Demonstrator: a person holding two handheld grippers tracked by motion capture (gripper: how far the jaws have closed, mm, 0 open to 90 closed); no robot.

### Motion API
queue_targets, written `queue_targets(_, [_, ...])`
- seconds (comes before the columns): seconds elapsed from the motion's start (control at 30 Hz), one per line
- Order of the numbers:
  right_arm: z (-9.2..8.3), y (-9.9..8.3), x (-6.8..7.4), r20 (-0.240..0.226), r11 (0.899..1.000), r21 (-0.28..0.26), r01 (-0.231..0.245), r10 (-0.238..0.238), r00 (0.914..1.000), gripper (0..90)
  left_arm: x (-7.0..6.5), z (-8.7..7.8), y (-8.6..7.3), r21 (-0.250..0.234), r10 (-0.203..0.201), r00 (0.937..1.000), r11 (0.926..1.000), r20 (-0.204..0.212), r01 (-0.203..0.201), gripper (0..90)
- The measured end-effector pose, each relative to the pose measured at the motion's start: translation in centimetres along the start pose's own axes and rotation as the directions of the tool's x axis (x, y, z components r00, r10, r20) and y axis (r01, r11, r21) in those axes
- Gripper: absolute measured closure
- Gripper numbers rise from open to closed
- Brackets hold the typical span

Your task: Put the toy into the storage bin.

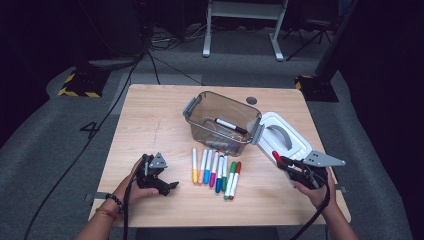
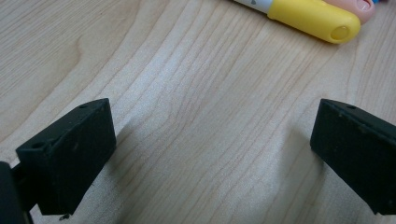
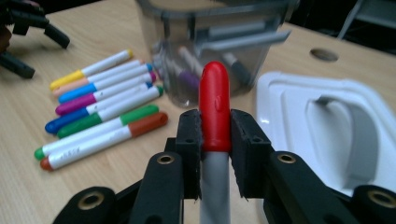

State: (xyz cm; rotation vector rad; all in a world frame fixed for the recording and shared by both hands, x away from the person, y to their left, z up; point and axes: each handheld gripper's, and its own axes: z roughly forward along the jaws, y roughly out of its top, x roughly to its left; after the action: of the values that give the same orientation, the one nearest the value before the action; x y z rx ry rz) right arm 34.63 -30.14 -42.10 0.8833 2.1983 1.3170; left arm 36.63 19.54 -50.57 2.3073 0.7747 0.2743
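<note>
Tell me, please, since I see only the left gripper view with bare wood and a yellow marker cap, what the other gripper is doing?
Observer: The right gripper is shut on a red-capped marker, its jaws clamped on the cap's lower end.
Operator: Thank you. Where is it relative to the container?
Observer: In the high view it is to the right of the clear plastic bin, in front of the white plastic lid lying on the light wooden table.
Operator: Is anything in the bin already?
Observer: Yes, a black-capped marker lies inside, and the right gripper view shows more markers through the wall.
Operator: How many remain on the table?
Observer: A row of eight markers lies in front of the bin.
</note>
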Motion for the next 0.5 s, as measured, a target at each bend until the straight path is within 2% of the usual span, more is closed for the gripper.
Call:
queue_targets(0.27, [-0.9, 5.4, -0.9, 0.006, 0.993, -0.104, 0.057, -0.057, 0.9984, 74.5, 0.0, 0.0, 0.0, 0.000, 0.000, 1.0000, 1.0000, 0.000, 0.000, 0.6])
queue_targets(0.5, [-0.1, 10.2, -0.7, -0.013, 0.984, -0.134, 0.121, -0.124, 0.9922, 74.5, 0.0, 0.0, 0.0, 0.000, 0.000, 1.0000, 1.0000, 0.000, 0.000, 0.5])
